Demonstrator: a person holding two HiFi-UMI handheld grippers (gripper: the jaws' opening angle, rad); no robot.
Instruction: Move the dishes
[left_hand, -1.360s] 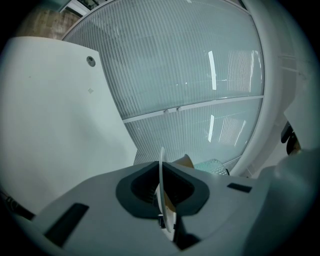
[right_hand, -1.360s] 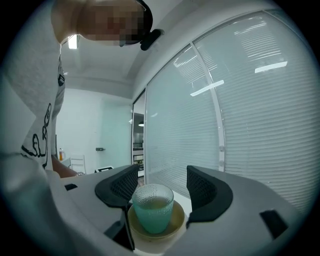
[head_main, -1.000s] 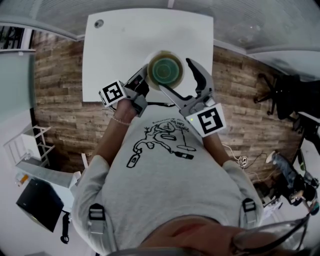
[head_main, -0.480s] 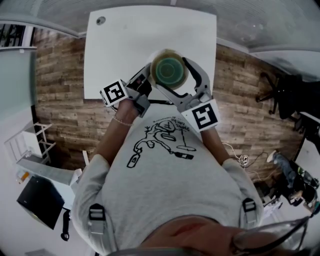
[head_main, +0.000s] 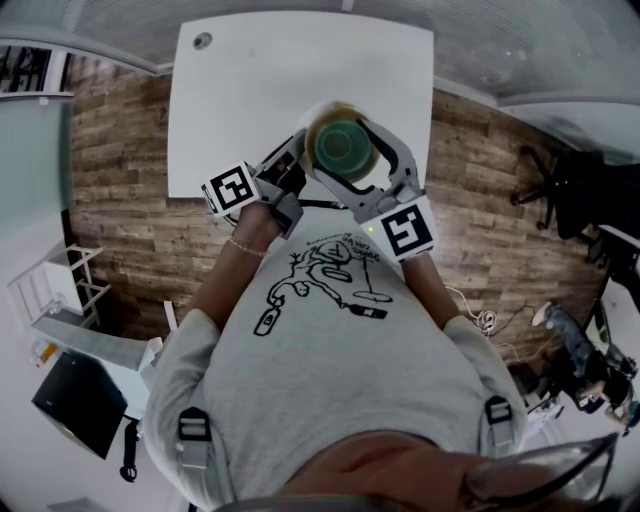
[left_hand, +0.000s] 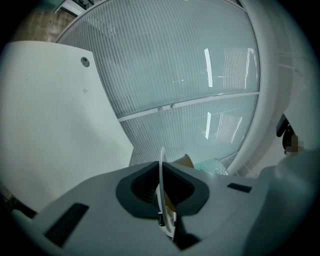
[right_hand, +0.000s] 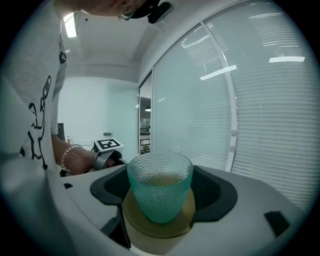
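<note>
A green dimpled glass (right_hand: 160, 186) stands upright on a tan saucer (right_hand: 159, 226); from the head view the glass (head_main: 342, 147) hangs over the near edge of the white table (head_main: 250, 90). My left gripper (left_hand: 164, 216) is shut on the saucer's thin rim (left_hand: 162, 170), seen edge-on between its jaws, and reaches in from the left as left gripper (head_main: 298, 160). My right gripper (right_hand: 161, 205) has a jaw on each side of the saucer, with the pads (right_hand: 212, 197) right at its edge. Whether they press on it I cannot tell. From above, the right gripper (head_main: 350, 160) rings the glass.
A wood-plank floor (head_main: 130, 150) lies on both sides of the table. A ribbed glass wall with blinds (left_hand: 190, 65) stands beyond it. A small round grommet (head_main: 202, 41) marks the table's far left corner. An office chair (head_main: 570, 190) is at the right.
My right gripper has come down and to the left, from beside the glass to around the saucer. The left gripper has kept still with the saucer in it.
</note>
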